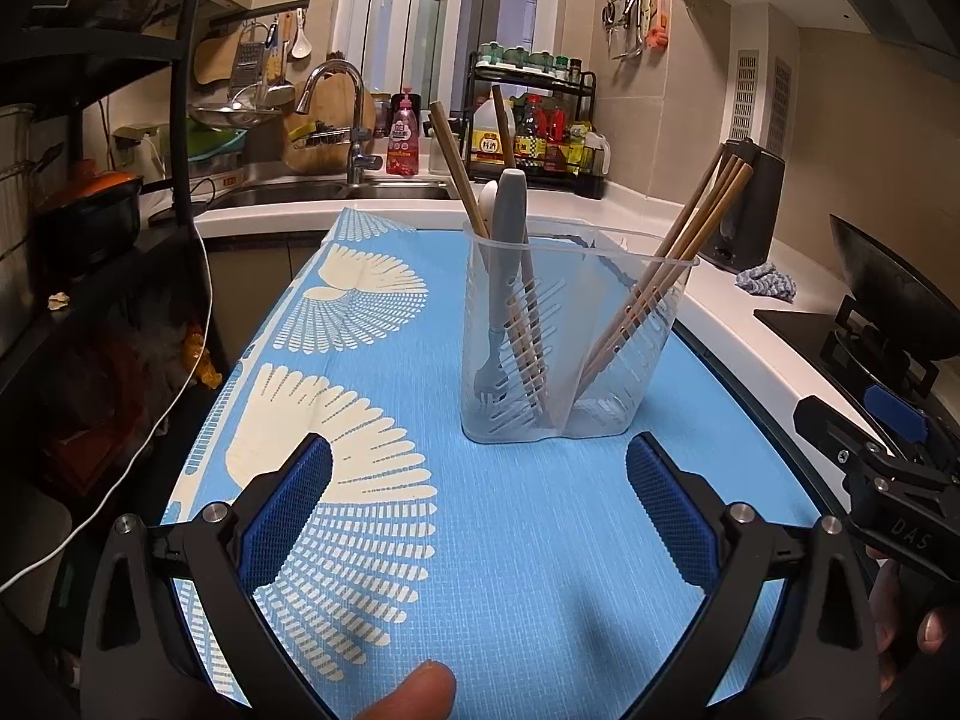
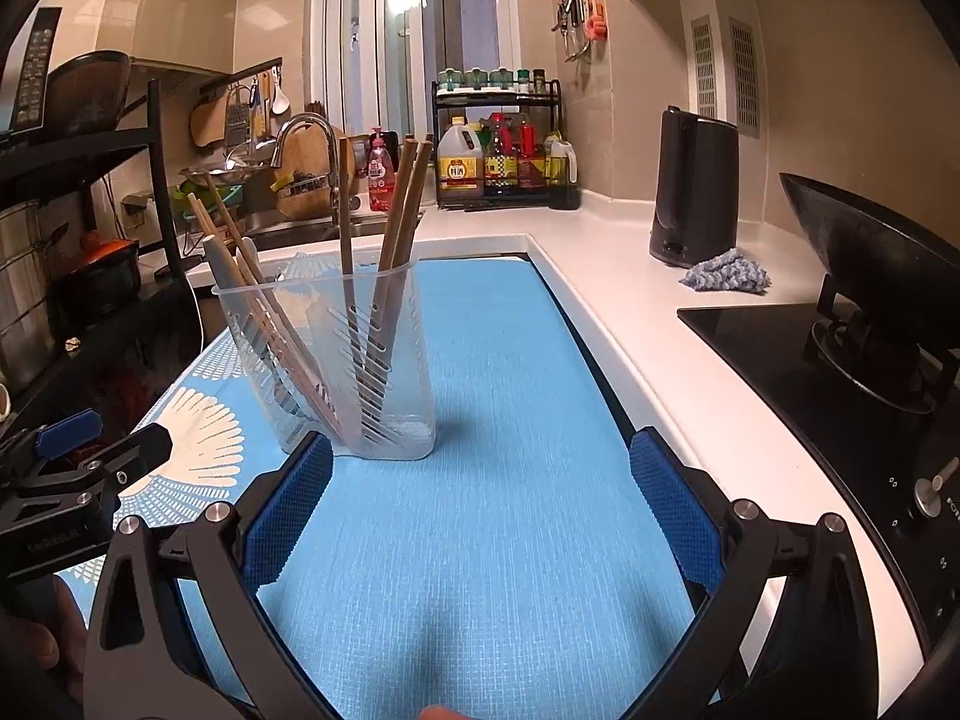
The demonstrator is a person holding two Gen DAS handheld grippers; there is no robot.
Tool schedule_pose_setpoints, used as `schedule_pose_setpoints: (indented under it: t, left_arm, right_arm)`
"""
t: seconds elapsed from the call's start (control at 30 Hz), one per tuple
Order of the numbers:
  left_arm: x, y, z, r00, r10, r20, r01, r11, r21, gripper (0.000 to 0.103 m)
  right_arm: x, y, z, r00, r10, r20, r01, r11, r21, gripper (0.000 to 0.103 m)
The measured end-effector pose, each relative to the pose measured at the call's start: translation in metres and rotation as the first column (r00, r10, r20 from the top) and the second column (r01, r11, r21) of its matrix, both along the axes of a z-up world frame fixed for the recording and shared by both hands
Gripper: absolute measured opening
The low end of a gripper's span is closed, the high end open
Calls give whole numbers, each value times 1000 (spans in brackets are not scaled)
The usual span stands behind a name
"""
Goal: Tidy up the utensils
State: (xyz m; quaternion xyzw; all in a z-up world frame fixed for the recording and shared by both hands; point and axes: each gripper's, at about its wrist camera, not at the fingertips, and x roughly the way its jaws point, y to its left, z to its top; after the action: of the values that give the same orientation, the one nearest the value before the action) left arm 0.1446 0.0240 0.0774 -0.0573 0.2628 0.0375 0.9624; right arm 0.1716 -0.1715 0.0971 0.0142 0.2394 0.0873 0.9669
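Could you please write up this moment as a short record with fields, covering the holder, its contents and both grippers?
Surface: blue mat with a white fan pattern
Holder: clear plastic utensil holder, upright on the mat, two compartments
Left compartment: grey fork, tines down, a white utensil and wooden chopsticks
Right compartment: wooden chopsticks only, leaning right
Left gripper: open, empty, short of the holder
Right gripper: open, empty, short of the holder
Loose utensils on the mat: none in view

Blue mat — clear holder atop
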Motion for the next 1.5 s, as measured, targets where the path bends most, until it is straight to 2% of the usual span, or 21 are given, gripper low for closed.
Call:
schedule_pose_setpoints:
  t: [1.5]
  left_arm:
    - [-1,-4,1,1000,-19,7,19,1000,-3,96]
  right_arm:
    - [-3,3,-1,1000,-2,5,2,1000,-14,98]
